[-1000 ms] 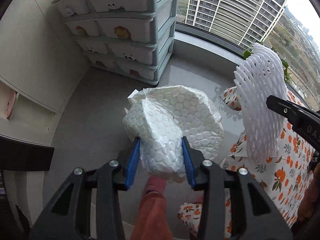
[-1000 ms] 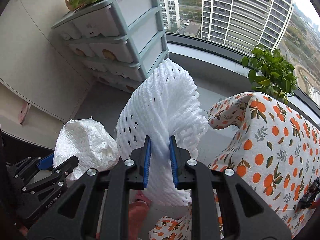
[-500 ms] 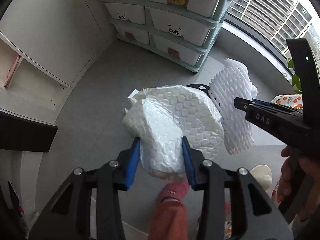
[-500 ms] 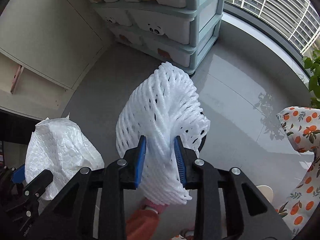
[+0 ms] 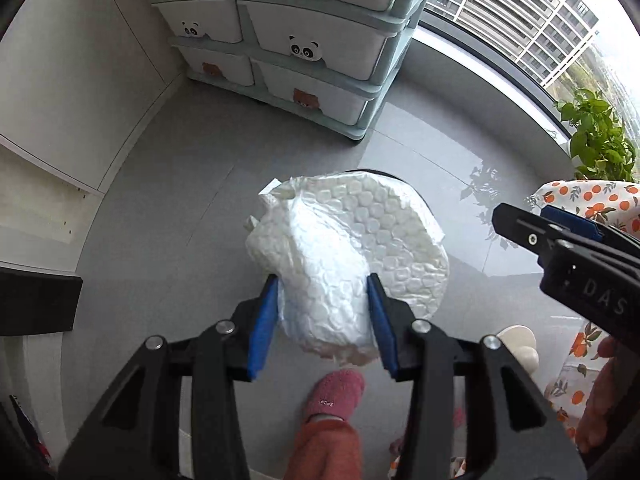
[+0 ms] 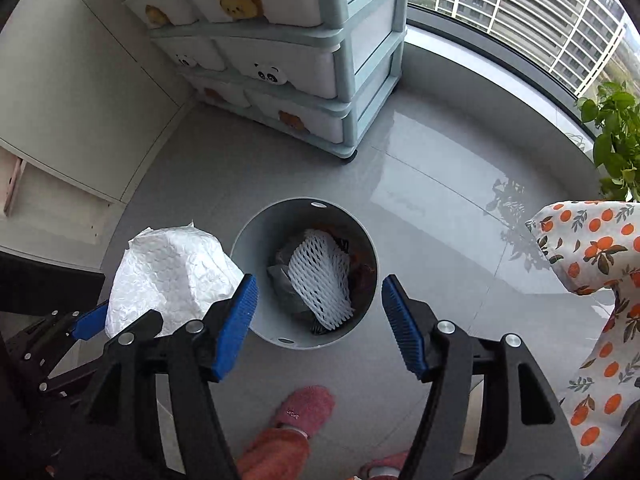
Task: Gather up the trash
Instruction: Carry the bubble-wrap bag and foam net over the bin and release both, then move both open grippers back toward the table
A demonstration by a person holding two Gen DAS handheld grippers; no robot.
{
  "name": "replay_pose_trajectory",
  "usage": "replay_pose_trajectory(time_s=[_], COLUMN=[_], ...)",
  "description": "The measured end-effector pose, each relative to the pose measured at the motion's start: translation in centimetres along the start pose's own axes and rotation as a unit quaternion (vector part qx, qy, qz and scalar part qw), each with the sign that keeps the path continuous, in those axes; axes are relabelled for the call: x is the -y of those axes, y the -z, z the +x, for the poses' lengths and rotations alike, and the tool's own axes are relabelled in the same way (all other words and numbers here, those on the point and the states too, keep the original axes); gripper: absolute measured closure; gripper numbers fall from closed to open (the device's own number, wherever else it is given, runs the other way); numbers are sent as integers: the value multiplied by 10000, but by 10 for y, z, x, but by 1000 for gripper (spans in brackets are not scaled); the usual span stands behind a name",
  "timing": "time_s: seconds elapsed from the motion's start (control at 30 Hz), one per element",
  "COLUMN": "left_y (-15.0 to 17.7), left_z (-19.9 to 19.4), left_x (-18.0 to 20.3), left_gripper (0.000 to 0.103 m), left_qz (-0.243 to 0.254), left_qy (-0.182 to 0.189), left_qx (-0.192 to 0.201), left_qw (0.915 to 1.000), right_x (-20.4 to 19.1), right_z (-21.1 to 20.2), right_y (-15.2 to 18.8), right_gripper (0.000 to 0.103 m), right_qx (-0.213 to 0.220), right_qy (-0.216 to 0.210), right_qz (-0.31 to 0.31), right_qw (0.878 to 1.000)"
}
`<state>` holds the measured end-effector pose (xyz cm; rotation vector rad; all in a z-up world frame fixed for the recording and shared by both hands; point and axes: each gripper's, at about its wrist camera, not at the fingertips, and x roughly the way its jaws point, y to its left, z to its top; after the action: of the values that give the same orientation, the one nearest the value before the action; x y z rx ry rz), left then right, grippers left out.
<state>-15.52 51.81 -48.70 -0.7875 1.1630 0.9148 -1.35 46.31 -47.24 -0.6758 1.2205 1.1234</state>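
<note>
Bubble wrap (image 5: 344, 264), crumpled into a loose white wad, sits pinched between the blue pads of the left gripper (image 5: 322, 316); the fingers close partway on its lower bulge, the rest billowing out ahead and above. Judged very light, soft and springy: it compresses under the pads and would likely spring back and drift on release. Film surface probably slick, so a hold across the thick bunched middle looks safer than an edge or a loose flap.

Right gripper (image 6: 320, 320) holds nothing, fingers spread wide, poised over the near rim of the bin (image 6: 248, 248).

Landmark: the round grey bin on the floor. From the right wrist view the wad hangs just left of the bin's rim and above it, not yet over the opening. Inside the bin lies a white foam net (image 6: 320, 278) on top of dark crumpled rubbish; also light and soft, it leaves room beside it.

Near side of the bin: a pink slipper (image 6: 306, 406). Right of the bin: orange-print cloth (image 6: 600, 264). Beyond the bin: drawer unit (image 6: 296, 68) with animal stickers, then the window.
</note>
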Motion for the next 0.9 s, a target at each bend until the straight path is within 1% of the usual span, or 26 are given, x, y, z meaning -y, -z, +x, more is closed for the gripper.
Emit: replay_pose_trajectory(time_s=[0.03,0.17,0.27,0.37,0.47,0.53,0.63,0.73,0.8,0.9], left_y=[-4,-14,-15,-12,-8,-4,8,25,37,62], left_z=[5,10,4,-10,-34,-57,-95,-129,-148,-171], left_x=[7,28,40,53,73,90,121,161,191,242], left_gripper=[48,41,41,41,41,41,41,40,40,40], left_qz=[100,375,622,897,1206,1366,1667,2046,2299,2739], left_qy=[-30,-64,-158,-263,-369,-340,-139,137,347,666], left_qx=[-16,29,94,138,255,328,461,542,570,618], left_qw=[9999,9993,9979,9955,9917,9895,9848,9772,9709,9575], right_x=[4,18,28,41,55,68,97,132,156,194], right_z=[-4,-18,-26,-43,-73,-99,-145,-189,-217,-258], right_y=[2,12,19,28,38,46,67,96,117,151], right_gripper=[41,41,41,41,41,41,41,41,41,41], right_qx=[37,130,184,294,473,628,878,1056,1144,1257], right_qy=[16,127,146,125,164,239,375,564,740,1079], right_qz=[48,187,375,657,925,1153,1618,2075,2341,2694], right_qw=[10000,9997,9990,9973,9945,9911,9822,9709,9626,9487])
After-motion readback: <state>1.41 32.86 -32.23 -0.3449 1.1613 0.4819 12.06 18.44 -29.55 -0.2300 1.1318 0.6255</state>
